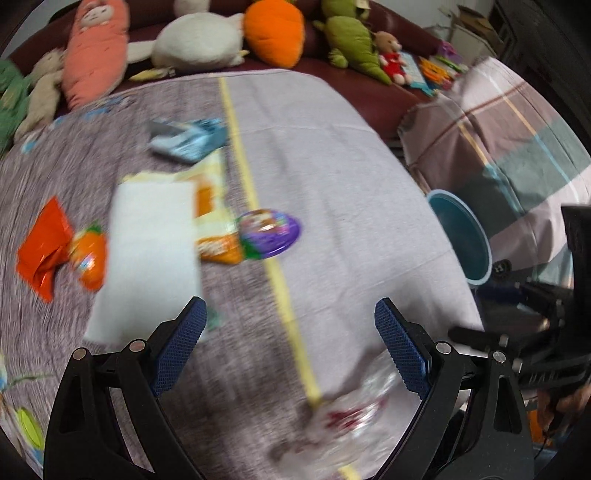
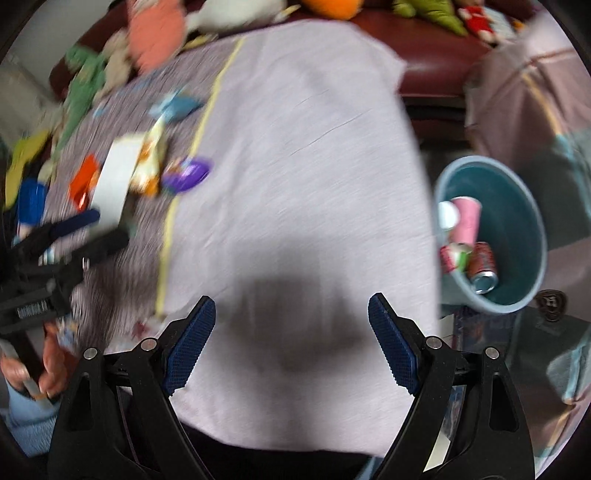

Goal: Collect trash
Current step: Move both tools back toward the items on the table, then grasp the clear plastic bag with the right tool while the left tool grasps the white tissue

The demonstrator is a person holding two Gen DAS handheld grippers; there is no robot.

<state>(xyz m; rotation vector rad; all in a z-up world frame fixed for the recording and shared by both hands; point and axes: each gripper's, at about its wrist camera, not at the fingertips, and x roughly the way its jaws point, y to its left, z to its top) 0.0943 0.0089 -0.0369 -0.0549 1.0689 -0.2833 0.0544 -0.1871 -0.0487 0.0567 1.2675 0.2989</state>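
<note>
Trash lies on the cloth-covered table (image 1: 332,155): a clear crumpled plastic wrapper (image 1: 354,417) just below my open, empty left gripper (image 1: 291,347), a white paper sheet (image 1: 147,254), a purple round lid (image 1: 269,232), orange wrappers (image 1: 44,247) and a blue packet (image 1: 188,138). The blue bin (image 2: 517,229) stands off the table's right edge and holds a pink cup (image 2: 467,221) and a can (image 2: 482,267). My right gripper (image 2: 291,339) is open and empty over bare cloth (image 2: 314,147). The left gripper also shows at the left of the right wrist view (image 2: 74,236).
Plush toys (image 1: 273,29) line a dark red sofa (image 1: 369,92) behind the table. A striped cloth (image 1: 517,129) covers furniture at right, beyond the bin (image 1: 461,240). Both views are motion-blurred.
</note>
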